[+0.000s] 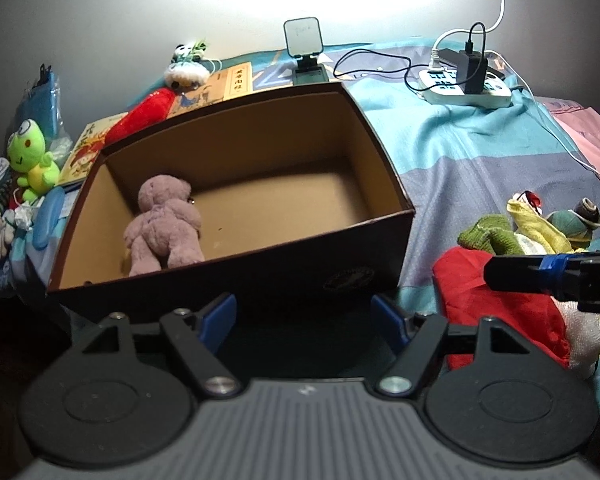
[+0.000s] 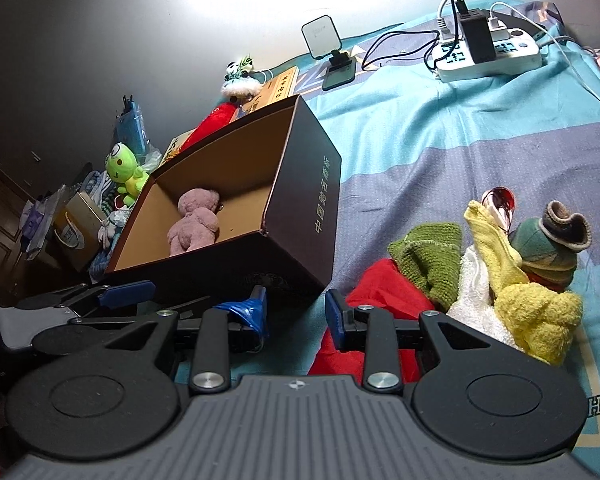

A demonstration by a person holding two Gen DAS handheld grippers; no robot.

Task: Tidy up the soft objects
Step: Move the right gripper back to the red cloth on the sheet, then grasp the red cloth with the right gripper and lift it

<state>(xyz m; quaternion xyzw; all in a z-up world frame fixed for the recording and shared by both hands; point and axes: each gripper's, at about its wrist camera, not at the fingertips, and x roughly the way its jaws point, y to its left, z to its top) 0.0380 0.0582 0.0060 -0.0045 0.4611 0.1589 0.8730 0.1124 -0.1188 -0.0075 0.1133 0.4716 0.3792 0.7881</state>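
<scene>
Bed with striped sheet [image 1: 460, 168], brown box [image 1: 236, 248] ahead of left fingers [image 1: 304, 320].
Left fingers spread, empty; right fingers [image 2: 296, 312] parted, empty, beside red cloth [image 2: 380, 292]; pink teddy [image 1: 162, 226] inside box.

Gold Chinese characters "中国邮政" on dark box [image 2: 320, 188] side.

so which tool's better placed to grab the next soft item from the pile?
Right, probably. The right tool sits over the red cloth at the pile's edge, nothing between its fingers. The left tool faces the box, where the plush bear already lies.
</scene>
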